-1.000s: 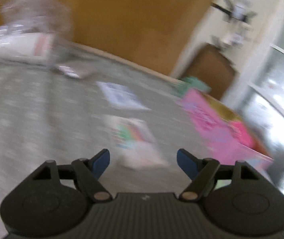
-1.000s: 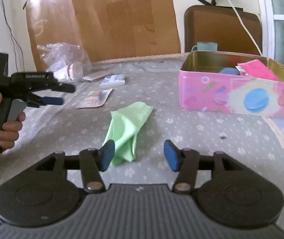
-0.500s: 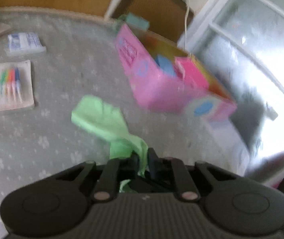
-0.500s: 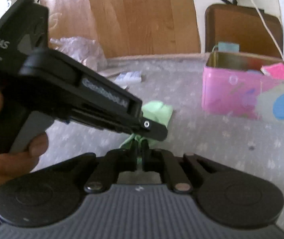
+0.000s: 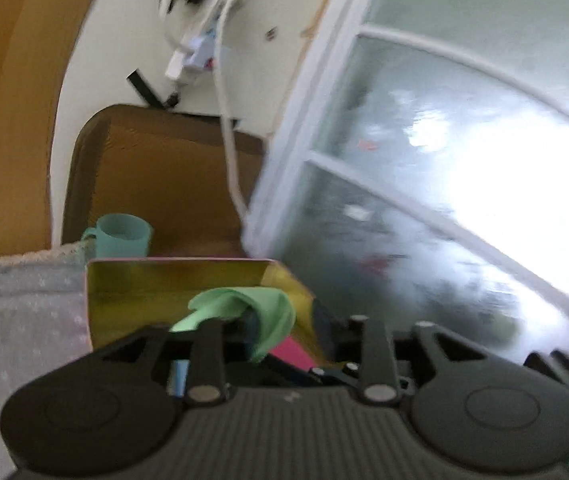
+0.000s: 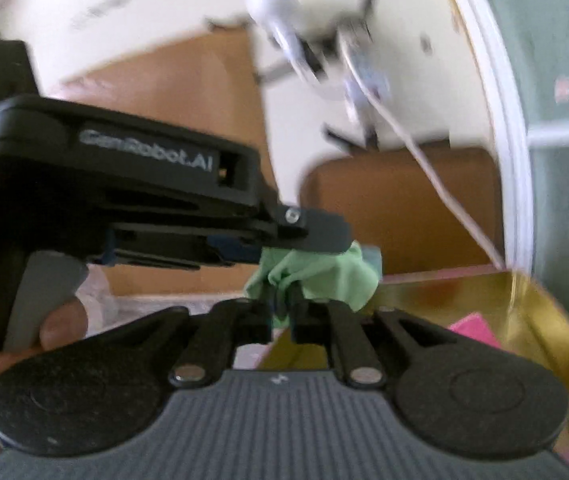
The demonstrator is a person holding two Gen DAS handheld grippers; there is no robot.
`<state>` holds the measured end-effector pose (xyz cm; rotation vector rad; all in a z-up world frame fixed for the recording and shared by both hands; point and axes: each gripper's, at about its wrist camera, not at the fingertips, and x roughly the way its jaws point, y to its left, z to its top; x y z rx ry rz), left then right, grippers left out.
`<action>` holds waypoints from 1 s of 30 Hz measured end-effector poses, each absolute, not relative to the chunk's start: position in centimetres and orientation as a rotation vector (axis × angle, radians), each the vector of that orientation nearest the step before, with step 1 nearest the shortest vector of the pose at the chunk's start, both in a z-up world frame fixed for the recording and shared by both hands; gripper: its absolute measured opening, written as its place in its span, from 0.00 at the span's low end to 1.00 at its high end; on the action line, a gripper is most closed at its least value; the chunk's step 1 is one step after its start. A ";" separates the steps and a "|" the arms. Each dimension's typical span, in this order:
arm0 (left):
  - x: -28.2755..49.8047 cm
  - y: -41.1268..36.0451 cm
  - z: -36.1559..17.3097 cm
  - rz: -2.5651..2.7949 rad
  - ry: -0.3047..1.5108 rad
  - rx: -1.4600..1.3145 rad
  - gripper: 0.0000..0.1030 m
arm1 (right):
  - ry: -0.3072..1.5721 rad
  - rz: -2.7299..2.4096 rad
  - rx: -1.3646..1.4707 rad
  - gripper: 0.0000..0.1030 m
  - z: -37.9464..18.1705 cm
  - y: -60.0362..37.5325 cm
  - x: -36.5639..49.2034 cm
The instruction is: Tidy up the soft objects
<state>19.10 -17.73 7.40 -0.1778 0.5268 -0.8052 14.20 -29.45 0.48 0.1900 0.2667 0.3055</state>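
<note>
Both grippers, left and right, pinch the green cloth over the pink tin. If only one lets go, the cloth may hang on the rim and fall outside.

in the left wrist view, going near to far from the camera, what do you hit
left gripper → green cloth pinched in it → gold inner back wall of the tin box → teal mug → brown chair back → wall with the white cable
</note>
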 end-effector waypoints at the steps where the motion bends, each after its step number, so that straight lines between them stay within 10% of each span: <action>1: 20.9 -18.7 6.8 -0.765 0.537 -0.147 0.66 | 0.325 0.305 0.186 0.47 -0.1 -29.9 16.3; 2: 22.5 -19.6 5.9 -0.705 0.555 -0.103 0.71 | 0.351 0.250 0.169 0.57 -0.7 -30.2 17.7; 14: 15.2 -7.9 0.8 -0.537 0.522 -0.212 0.66 | 0.138 0.287 0.404 0.49 -3.6 -32.1 3.1; 30: 6.4 13.2 -6.4 -0.096 0.675 -0.190 0.64 | 0.466 0.406 0.291 0.49 -6.1 -18.9 1.8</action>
